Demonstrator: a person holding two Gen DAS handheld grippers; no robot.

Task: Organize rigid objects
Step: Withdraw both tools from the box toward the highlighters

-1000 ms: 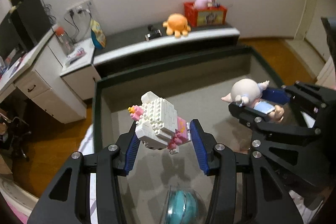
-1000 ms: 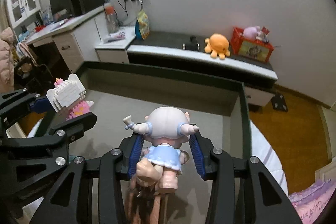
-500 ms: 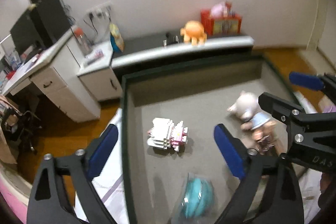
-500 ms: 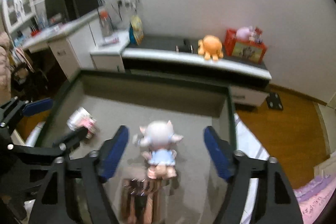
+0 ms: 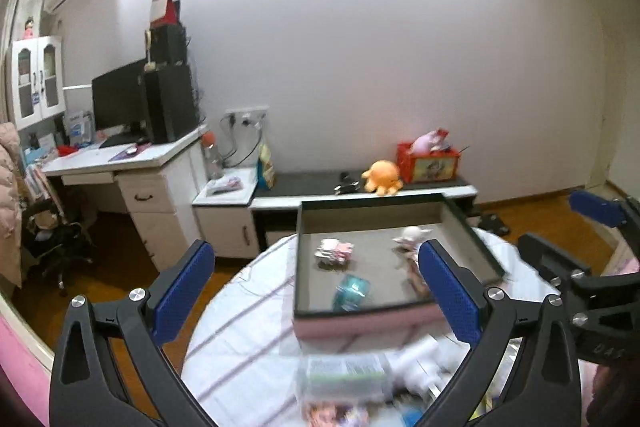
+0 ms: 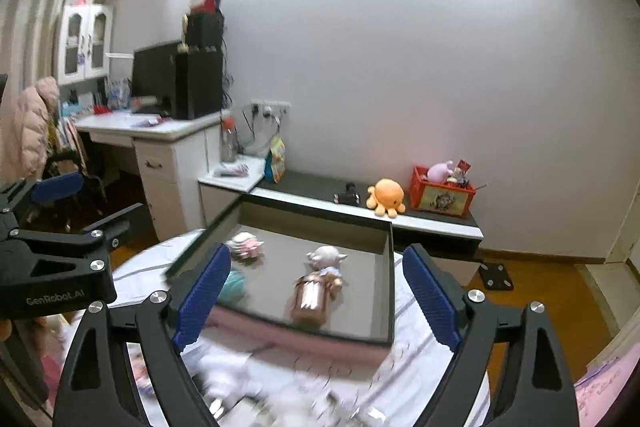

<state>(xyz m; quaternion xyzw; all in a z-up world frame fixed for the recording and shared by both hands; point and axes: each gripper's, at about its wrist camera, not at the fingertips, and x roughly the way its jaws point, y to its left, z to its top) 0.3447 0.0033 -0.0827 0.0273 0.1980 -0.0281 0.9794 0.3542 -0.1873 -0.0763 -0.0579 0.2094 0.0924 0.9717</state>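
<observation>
Above a round bench (image 5: pixel 256 311) draped in a striped white cloth, the left gripper (image 5: pixel 316 297) and the right gripper (image 6: pixel 316 295) hang with their blue-padded fingers (image 5: pixel 182 291) spread wide and opening, nothing caught between either pair. Beyond them sits a shallow dark-rimmed tray (image 5: pixel 372 203) with a grey floor, resting on a pink box (image 5: pixel 360 327). Four toys lie inside the tray: a white-and-pink brick figure (image 5: pixel 334 251) toward the far left, a pale-haired doll (image 6: pixel 325 261) in a blue top toward the far right, a teal packet (image 5: pixel 352 291) nearer the front, and a shiny rose-gold object (image 6: pixel 310 297) just beside the doll's legs, blurred so its kind cannot be told. Loose clutter on the cloth in front of the box is smeared by motion. Against the back wall, an orange octopus plush (image 6: pixel 386 197) sits beside a red crate (image 6: pixel 444 191) on a low dark cabinet (image 5: pixel 312 183), with a white desk (image 5: pixel 120 163) and black monitor (image 5: pixel 118 99) at left.
</observation>
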